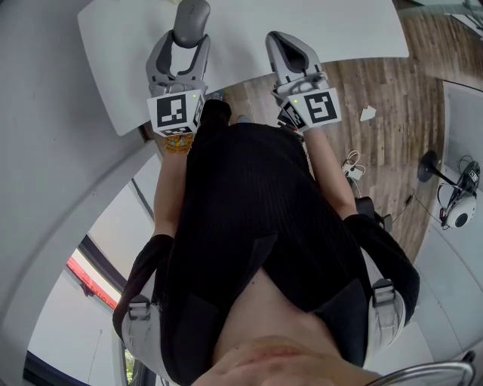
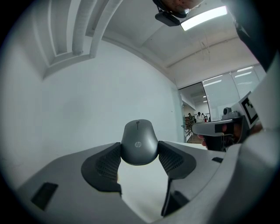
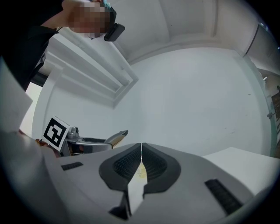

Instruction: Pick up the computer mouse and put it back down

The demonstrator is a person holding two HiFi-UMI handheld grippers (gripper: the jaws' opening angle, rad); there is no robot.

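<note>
While my left gripper (image 1: 186,39) reaches out level over the white rectangular table (image 1: 317,22), its two dark ribbed pads are clamped on the sides of the grey plastic computer mouse (image 2: 139,142). In the left gripper view the mouse sits squarely between the jaws, rear end toward the camera, with a small logo on its back and the scroll wheel on the far slope. Both pads (image 2: 106,162) touch it, one on each flank, and the jaws stand wide to span its body. Pale tabletop shows in the gap under the mouse's lower edge. From the head view the mouse pokes out past the fingertips, above the table's near edge.

My right gripper (image 3: 141,151) holds nothing: its pads are pressed together, with only a thin seam between them. It is beside the left one, level and apart from it, over the near edge of the table and the brown wooden plank floor (image 1: 377,83).

Each gripper carries its white cube with black square markers (image 1: 175,111) close to my hands, just ahead of my black ribbed top (image 1: 249,211).
</note>
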